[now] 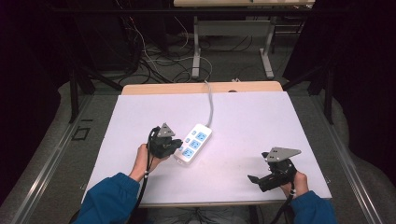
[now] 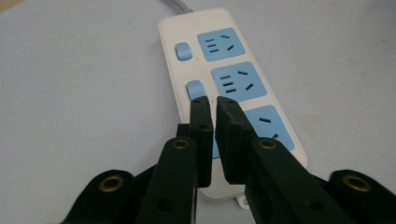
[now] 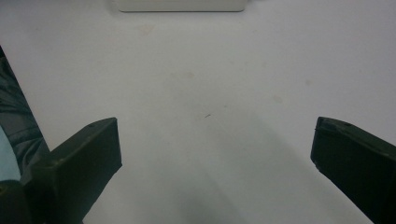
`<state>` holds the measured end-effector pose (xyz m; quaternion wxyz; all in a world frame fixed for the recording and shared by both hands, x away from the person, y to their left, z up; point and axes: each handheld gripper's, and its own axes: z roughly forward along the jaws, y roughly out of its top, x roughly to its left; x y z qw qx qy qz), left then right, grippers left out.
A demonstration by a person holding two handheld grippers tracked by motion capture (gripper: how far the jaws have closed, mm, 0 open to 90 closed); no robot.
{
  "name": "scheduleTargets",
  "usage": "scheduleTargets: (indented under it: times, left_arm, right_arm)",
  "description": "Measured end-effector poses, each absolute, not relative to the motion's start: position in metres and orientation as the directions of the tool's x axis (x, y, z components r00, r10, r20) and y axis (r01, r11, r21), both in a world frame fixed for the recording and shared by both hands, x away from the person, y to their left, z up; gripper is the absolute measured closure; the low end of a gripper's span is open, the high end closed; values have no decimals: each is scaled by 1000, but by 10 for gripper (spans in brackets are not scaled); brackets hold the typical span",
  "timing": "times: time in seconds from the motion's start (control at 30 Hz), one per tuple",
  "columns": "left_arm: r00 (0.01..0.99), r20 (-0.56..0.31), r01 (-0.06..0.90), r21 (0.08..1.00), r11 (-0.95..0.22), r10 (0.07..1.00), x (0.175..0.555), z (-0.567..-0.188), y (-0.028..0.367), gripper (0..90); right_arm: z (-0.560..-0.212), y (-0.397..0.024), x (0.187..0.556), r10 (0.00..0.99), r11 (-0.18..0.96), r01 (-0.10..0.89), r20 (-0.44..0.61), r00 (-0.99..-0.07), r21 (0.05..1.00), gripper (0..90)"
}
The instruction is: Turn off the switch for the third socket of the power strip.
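A white power strip (image 1: 194, 142) with three blue sockets and blue switches lies slantwise at the table's middle, its grey cable (image 1: 210, 100) running to the far edge. My left gripper (image 1: 175, 148) is at the strip's near end. In the left gripper view the strip (image 2: 243, 51) lies ahead, and my left gripper (image 2: 213, 100) is shut with nothing between its jaws, its tips over the strip just below the middle switch (image 2: 195, 87). My right gripper (image 1: 254, 179) rests open at the front right. In the right gripper view its jaws stand wide apart over bare table, the gripper (image 3: 215, 140) holding nothing.
The white table top (image 1: 252, 126) has free room right of the strip and at the far left. A wooden edge (image 1: 163, 88) runs along its far side. Beyond it stand table legs (image 1: 196, 51) and loose cables (image 1: 154, 60) on the floor. The strip's edge (image 3: 180, 5) shows in the right gripper view.
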<state>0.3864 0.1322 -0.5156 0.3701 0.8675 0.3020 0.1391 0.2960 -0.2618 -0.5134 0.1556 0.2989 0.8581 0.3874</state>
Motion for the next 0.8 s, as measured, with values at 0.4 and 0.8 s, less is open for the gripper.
scheduleTargets:
  times: [0.4,0.8]
  left_arm:
    - [781,13,430,713,-553,624,389,-524,130,900]
    - [782,13,441,695,-568,623,391,-531,128,900]
  right_arm:
    - [-514,-262,296,635,513,387,-36,-771,767,11]
    - [-514,-262,296,635,513,387,-35,-772,766,13]
